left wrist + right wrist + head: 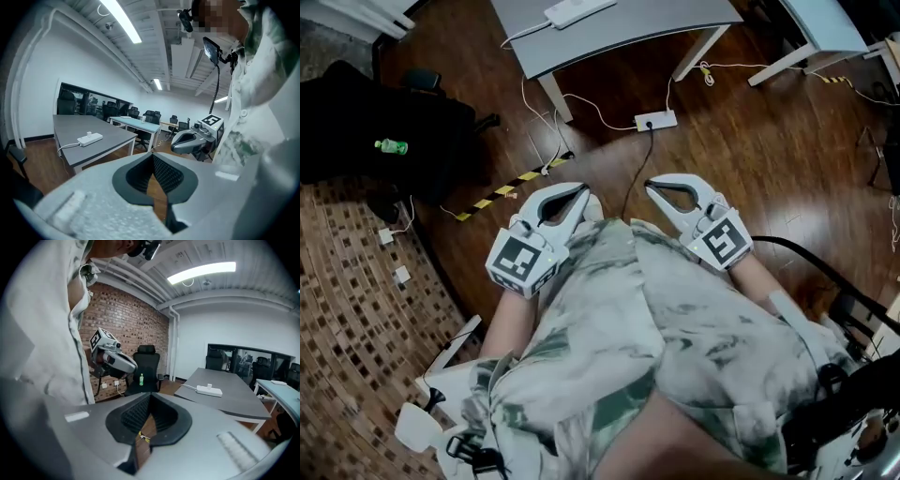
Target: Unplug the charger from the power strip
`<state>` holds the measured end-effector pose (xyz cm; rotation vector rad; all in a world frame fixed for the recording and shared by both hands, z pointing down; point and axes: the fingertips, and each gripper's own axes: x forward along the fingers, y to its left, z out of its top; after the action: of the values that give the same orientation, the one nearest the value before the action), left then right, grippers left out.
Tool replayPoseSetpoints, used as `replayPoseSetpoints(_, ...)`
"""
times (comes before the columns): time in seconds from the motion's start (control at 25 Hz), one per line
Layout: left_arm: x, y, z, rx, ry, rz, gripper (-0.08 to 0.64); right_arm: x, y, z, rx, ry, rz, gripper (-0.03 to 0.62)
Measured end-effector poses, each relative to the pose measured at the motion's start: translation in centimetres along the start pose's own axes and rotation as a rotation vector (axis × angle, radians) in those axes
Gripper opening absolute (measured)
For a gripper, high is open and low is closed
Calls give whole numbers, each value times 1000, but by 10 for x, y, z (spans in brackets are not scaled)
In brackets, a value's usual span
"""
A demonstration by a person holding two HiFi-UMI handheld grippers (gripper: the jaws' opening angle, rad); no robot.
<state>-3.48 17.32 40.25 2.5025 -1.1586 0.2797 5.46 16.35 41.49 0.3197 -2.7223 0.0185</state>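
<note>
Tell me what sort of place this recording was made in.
Most likely an open-plan office or meeting room. It has long grey desks, one bearing a white power strip. Rows of black office chairs stand behind them, and there are strip lights overhead.

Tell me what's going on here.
A person stands holding the left gripper and the right gripper close to the body. Both have their jaws together with nothing between them. The power strip lies on the grey table ahead, and the white charger is plugged into it. Neither gripper is near the strip, so the unplugging has not yet begun. Another strip lies on the wooden floor between the person and the table.
</note>
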Motion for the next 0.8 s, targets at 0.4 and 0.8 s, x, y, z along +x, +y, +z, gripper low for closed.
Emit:
replayPoseSetpoints(0.4, 8, 80, 21, 9, -16, -44, 2, 68, -38, 31, 22, 26, -27, 6)
replayPoseSetpoints(0.8, 76, 160, 48, -20, 0, 27, 2, 128, -145, 31, 25, -6, 44, 7)
